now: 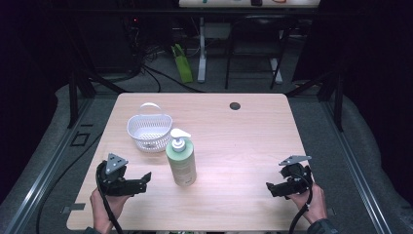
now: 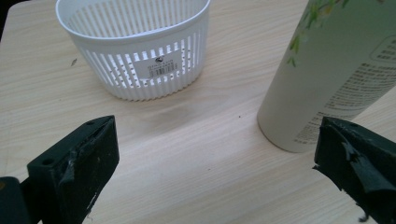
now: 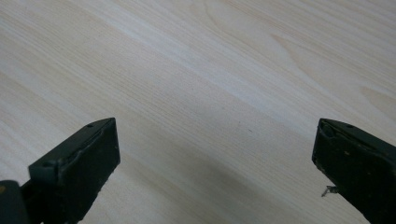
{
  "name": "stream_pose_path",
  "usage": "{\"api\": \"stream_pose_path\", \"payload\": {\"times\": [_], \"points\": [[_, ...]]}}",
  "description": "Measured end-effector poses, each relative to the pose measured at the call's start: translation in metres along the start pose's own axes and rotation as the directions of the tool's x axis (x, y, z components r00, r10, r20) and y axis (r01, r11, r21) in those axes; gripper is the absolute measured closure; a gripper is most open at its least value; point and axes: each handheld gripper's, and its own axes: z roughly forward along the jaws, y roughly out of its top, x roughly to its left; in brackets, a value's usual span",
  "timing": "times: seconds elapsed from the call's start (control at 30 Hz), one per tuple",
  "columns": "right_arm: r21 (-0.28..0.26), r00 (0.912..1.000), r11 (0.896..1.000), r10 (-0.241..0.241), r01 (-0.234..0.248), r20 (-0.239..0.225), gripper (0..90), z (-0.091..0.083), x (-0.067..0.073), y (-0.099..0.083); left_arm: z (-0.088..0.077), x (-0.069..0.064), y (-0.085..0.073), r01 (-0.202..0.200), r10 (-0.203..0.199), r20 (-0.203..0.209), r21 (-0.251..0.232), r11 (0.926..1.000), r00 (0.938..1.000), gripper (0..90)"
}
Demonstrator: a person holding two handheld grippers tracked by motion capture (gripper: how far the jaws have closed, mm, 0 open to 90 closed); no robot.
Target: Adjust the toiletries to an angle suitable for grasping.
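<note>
Both tongs are black, blocky tools. The left tongs (image 1: 146,178) carry a grey three-cornered plate on top, and a black cable loops from them down past the left hand (image 1: 100,207). The right tongs (image 1: 271,188) have the same grey plate and a black cable curling beside the right hand (image 1: 316,202). Up close, the jaws' inner faces look scuffed and chipped, each with a small hole near the tip. A dark sleeve edge shows at the right wrist.

one white basket (image 1: 149,130), one pump bottle (image 1: 181,162), two grippers, left (image 1: 144,179) and right (image 1: 271,187)
</note>
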Motion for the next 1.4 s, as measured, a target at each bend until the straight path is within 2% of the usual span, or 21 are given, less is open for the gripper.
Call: {"api": "stream_pose_path", "payload": {"times": [0.27, 0.33, 0.5, 0.7, 0.97, 1.13, 1.4], "points": [[-0.001, 1.0, 1.0, -0.008, 0.008, -0.002, 0.8, 0.0, 0.001, 0.001, -0.001, -0.018, 0.008, -0.031, 0.033, 0.056, -0.034, 0.999, 0.9979, 0.0], [0.002, 0.9999, 1.0, -0.012, 0.012, 0.0, 1.0, 0.0, 0.002, 0.002, 0.0, -0.025, 0.011, -0.05, 0.053, 0.081, -0.041, 0.9979, 0.9953, 0.0], [-0.001, 0.9999, 1.0, -0.016, 0.016, -0.003, 1.2, 0.0, 0.003, 0.002, 0.002, -0.037, 0.019, -0.069, 0.076, 0.114, -0.062, 0.9957, 0.9906, 0.0], [-0.002, 0.9999, 1.0, -0.011, 0.011, -0.004, 1.5, 0.0, 0.003, 0.001, 0.005, -0.048, 0.027, -0.073, 0.085, 0.142, -0.086, 0.9936, 0.9863, 0.0], [-0.003, 1.0, 1.0, -0.003, 0.003, 0.0, 1.7, -0.003, 0.001, -0.002, 0.019, -0.07, 0.039, -0.097, 0.116, 0.187, -0.112, 0.989, 0.9755, 0.0], [-0.005, 1.0, 1.0, 0.004, -0.004, 0.0, 1.7, -0.003, 0.001, -0.003, 0.026, -0.074, 0.045, -0.095, 0.118, 0.189, -0.124, 0.9877, 0.9748, 0.0], [-0.013, 1.0, 1.0, -0.001, 0.001, -0.001, 1.9, -0.005, 0.002, -0.002, 0.043, -0.08, 0.054, -0.089, 0.112, 0.166, -0.139, 0.9862, 0.9797, 0.0]]}}
